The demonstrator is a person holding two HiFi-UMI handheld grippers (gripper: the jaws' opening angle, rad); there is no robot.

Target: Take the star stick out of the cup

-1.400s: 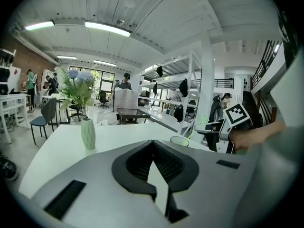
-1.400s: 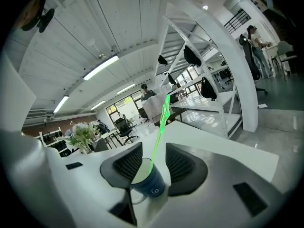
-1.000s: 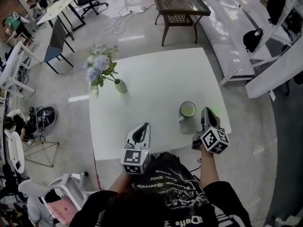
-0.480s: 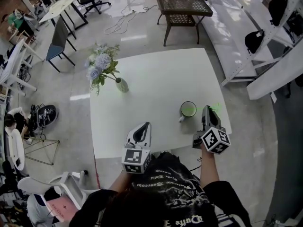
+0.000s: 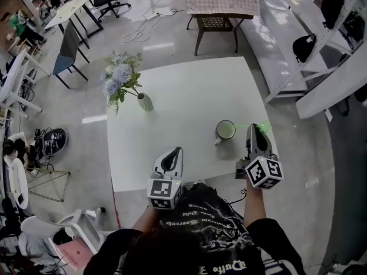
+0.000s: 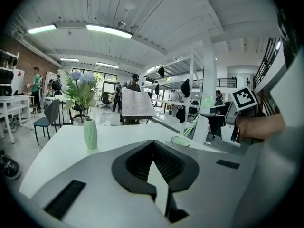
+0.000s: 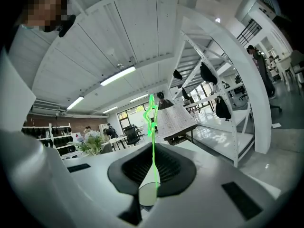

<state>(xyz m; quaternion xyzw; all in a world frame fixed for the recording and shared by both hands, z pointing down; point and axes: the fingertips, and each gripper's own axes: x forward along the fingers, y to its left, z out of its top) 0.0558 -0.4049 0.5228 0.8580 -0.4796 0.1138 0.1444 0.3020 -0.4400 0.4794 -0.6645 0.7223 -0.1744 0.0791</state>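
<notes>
A white cup [image 5: 225, 130] with a green inside stands on the white table [image 5: 183, 102] near its right front. The thin green star stick [image 7: 153, 141] leans from the cup's mouth [image 6: 180, 140] up and right, its star [image 6: 209, 101] by my right gripper. The right gripper [image 5: 256, 134] is beside the cup on its right, raised; its jaws have just been closing and are shut on the stick. Whether the stick's lower end has left the cup I cannot tell. My left gripper [image 5: 174, 153] hovers over the table's front edge, shut and holding nothing.
A pale green vase with blue flowers [image 5: 146, 103] stands at the table's left rear. A wicker side table [image 5: 215, 4] is beyond the far edge, white shelving [image 5: 321, 56] runs along the right, and chairs and desks [image 5: 69, 44] stand to the left.
The right gripper has risen beside the cup, carrying the green stick up with it. The cup and the left gripper have kept their places.
</notes>
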